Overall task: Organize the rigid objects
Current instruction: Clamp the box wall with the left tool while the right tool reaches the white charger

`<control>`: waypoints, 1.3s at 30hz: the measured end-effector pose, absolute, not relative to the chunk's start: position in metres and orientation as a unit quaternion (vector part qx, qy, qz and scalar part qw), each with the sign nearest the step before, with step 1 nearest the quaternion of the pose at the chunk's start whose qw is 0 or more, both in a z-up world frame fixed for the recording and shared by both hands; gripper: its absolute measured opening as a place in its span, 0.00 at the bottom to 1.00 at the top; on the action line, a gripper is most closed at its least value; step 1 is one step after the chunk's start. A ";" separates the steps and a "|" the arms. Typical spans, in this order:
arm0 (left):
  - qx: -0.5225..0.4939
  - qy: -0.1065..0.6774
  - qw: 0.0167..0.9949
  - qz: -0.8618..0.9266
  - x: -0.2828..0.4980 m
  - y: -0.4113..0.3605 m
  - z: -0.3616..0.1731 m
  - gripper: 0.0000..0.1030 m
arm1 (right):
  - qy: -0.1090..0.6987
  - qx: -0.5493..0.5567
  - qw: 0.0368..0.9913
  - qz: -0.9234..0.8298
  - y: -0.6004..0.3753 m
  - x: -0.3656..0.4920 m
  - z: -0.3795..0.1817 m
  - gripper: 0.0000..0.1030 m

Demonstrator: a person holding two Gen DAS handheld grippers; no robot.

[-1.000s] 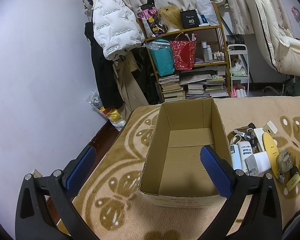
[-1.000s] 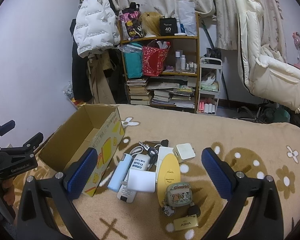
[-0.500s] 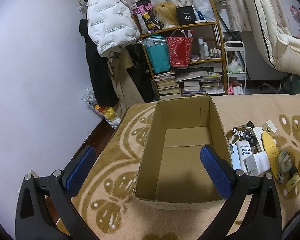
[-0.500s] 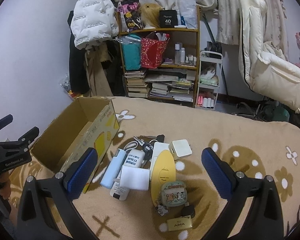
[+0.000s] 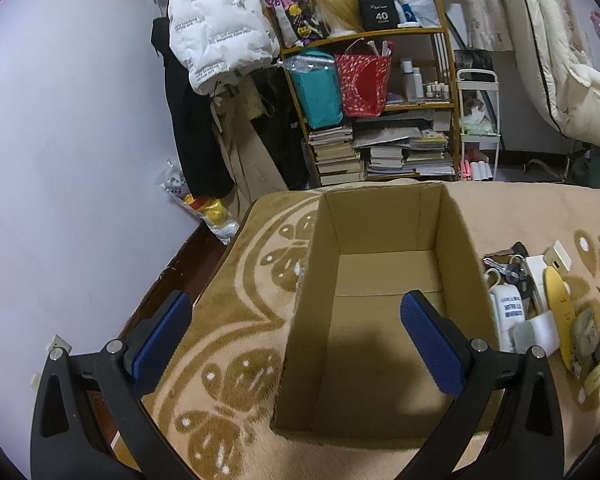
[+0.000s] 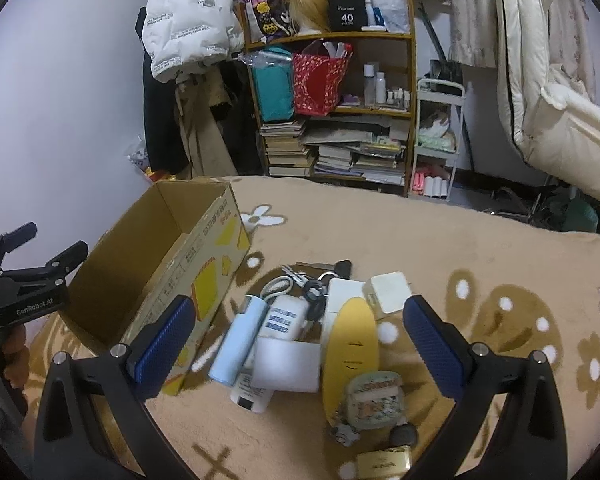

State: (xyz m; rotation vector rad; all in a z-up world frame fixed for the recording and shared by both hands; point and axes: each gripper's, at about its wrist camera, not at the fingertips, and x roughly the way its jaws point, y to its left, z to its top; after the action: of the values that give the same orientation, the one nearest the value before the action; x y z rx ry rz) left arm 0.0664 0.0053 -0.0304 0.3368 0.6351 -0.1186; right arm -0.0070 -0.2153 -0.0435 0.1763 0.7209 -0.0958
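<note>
- Left gripper (image 5: pixel 296 334) spread wide, holding nothing, blue pads hovering low in the frame: one pad over the patterned blanket (image 5: pixel 236 304), the other over the inside of the cardboard box (image 5: pixel 384 280).
- Cardboard box open-topped, sitting at centre of the left wrist view on the tan blanket, nothing visible inside, only a shadow across its floor.
- In the right wrist view, same box at left of frame, printed side with yellow shapes facing the pile of items.
- Right gripper (image 6: pixel 298 336) likewise gaping and unloaded, pads low in the frame on either side of the clutter.
- Pile lying just right of the box, at lower centre of the right wrist view: light blue cylinder (image 6: pixel 238 344) nearest the box, white bottle (image 6: pixel 282 318) with blue print beside it, white square block (image 6: pixel 286 364) overlapping the bottle's lower part.
- Yellow oval piece (image 6: pixel 350 348) lying lengthwise to the right of the block, small patterned case (image 6: pixel 374 400) touching its lower end, gold tag (image 6: pixel 384 460) at the bottom edge.
- Keys (image 6: pixel 312 284) and a white square adapter (image 6: pixel 390 292) at the upper end of the pile.
- Other handheld gripper visible at far left edge of the right wrist view, beside the box.
- Cluttered bookshelf (image 6: pixel 332 120) and white puffer jacket (image 6: pixel 188 16) along the top of the frame.
</note>
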 end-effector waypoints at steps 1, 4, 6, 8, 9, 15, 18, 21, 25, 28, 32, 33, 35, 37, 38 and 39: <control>0.164 0.316 0.933 -0.055 0.071 0.007 -0.032 1.00 | 0.354 0.083 0.931 -0.045 -0.213 -0.004 -0.045 1.00; 0.164 0.337 0.925 -0.054 0.088 0.015 -0.039 1.00 | 0.356 0.066 0.931 -0.050 -0.208 0.004 -0.051 1.00; 0.161 0.351 0.921 -0.050 0.097 0.021 -0.043 1.00 | 0.364 0.069 0.928 -0.043 -0.208 0.010 -0.057 1.00; 0.155 0.359 0.919 -0.050 0.104 0.025 -0.046 1.00 | 0.373 0.072 0.924 -0.034 -0.206 0.016 -0.064 1.00; 0.154 0.363 0.918 -0.050 0.106 0.026 -0.047 1.00 | 0.380 0.071 0.922 -0.030 -0.205 0.019 -0.067 1.00; 0.166 0.396 0.902 -0.054 0.121 0.029 -0.063 1.00 | 0.418 0.081 0.905 -0.003 -0.203 0.033 -0.088 1.00; 0.168 0.413 0.894 -0.055 0.123 0.029 -0.071 1.00 | 0.437 0.129 0.890 0.028 -0.210 0.035 -0.101 1.00; 0.173 0.424 0.887 -0.053 0.124 0.025 -0.076 1.00 | 0.464 0.160 0.871 0.034 -0.215 0.042 -0.115 1.00; 0.180 0.436 0.881 -0.048 0.125 0.025 -0.084 1.00 | 0.487 0.159 0.858 0.021 -0.217 0.046 -0.126 1.00; 0.184 0.445 0.875 -0.046 0.126 0.024 -0.088 0.97 | 0.496 0.158 0.853 0.021 -0.219 0.046 -0.131 1.00; 0.204 0.462 0.862 -0.040 0.127 0.021 -0.095 0.86 | 0.498 0.137 0.856 0.016 -0.215 0.044 -0.136 1.00; 0.206 0.465 0.860 -0.039 0.128 0.021 -0.097 0.84 | 0.501 0.135 0.854 0.018 -0.213 0.045 -0.137 1.00; 0.207 0.471 0.857 -0.037 0.128 0.023 -0.100 0.80 | 0.507 0.133 0.851 0.021 -0.210 0.046 -0.139 1.00; 0.206 0.474 0.855 -0.037 0.129 0.024 -0.101 0.76 | 0.512 0.131 0.849 0.022 -0.209 0.047 -0.142 1.00; 0.207 0.474 0.855 -0.037 0.129 0.024 -0.101 0.73 | 0.513 0.129 0.848 0.022 -0.209 0.048 -0.143 1.00; 0.207 0.474 0.855 -0.038 0.130 0.024 -0.102 0.64 | 0.515 0.129 0.847 0.022 -0.208 0.048 -0.145 1.00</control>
State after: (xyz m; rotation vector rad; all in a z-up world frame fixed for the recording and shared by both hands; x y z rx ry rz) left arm 0.1298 0.0237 -0.1016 0.4350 0.9977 -0.0790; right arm 0.0482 -0.2083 -0.1447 0.2718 1.0865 0.0463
